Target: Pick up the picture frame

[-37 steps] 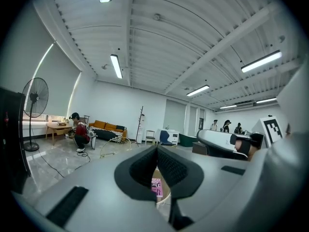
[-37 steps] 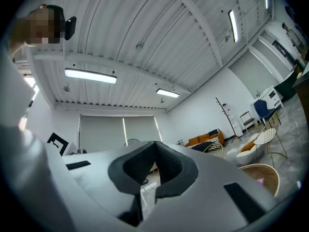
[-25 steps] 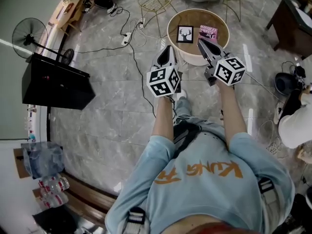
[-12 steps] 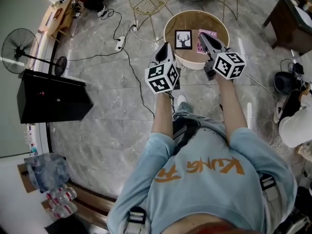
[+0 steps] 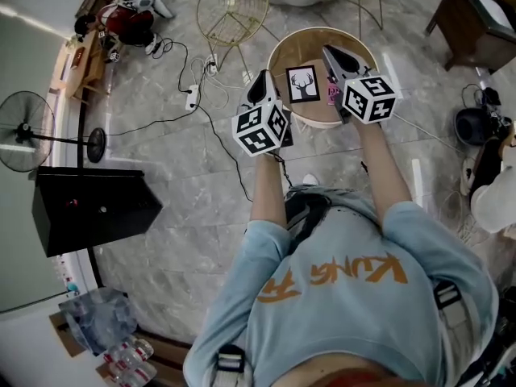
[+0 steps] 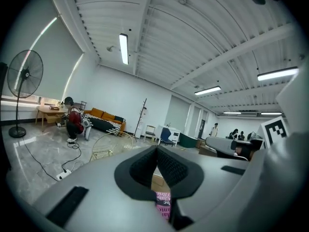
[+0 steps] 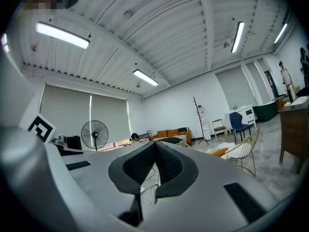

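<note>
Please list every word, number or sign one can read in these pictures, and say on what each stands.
"KUNG": orange print on the person's shirt, upside down in the head view; the signs beside it are unreadable.
"he": on the pink book, left gripper view; the rest is too blurred.
Black square markers, no letters: left cube, right cube.
Picture frame: a deer head, no words.

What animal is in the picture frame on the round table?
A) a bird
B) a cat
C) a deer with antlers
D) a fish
C: the picture frame lying on the round table shows a black deer head with antlers on white.
</note>
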`<state>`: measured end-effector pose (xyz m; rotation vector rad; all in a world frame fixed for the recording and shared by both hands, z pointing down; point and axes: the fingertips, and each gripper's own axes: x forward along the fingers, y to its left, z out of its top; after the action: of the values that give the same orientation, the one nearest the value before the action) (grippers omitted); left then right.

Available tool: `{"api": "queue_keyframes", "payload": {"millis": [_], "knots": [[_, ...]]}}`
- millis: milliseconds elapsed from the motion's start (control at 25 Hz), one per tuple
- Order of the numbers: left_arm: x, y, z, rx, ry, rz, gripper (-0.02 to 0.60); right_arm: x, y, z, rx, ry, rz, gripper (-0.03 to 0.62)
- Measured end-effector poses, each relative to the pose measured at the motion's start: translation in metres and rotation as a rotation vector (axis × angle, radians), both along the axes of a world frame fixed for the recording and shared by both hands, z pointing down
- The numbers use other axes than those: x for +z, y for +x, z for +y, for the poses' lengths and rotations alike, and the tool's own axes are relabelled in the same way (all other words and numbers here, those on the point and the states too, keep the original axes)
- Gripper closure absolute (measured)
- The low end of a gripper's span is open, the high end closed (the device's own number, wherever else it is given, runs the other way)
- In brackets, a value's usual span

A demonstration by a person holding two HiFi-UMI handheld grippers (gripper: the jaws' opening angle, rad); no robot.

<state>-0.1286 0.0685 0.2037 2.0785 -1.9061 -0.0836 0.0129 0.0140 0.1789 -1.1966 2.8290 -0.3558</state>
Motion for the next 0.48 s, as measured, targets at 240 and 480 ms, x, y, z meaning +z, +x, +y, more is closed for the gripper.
{"api": "queue_keyframes", "payload": {"millis": [240, 480], "knots": [[0.029, -0.032, -0.039, -0.016, -0.043, 0.054, 0.563, 0.022, -0.035, -0.036, -0.014, -0.035, 0.049, 0.597], [0.052, -0.034, -0.071, 0.008, -0.094, 0.095, 0.563, 0.041, -0.027, -0.060, 0.035, -0.080, 0.092, 0.597]]}}
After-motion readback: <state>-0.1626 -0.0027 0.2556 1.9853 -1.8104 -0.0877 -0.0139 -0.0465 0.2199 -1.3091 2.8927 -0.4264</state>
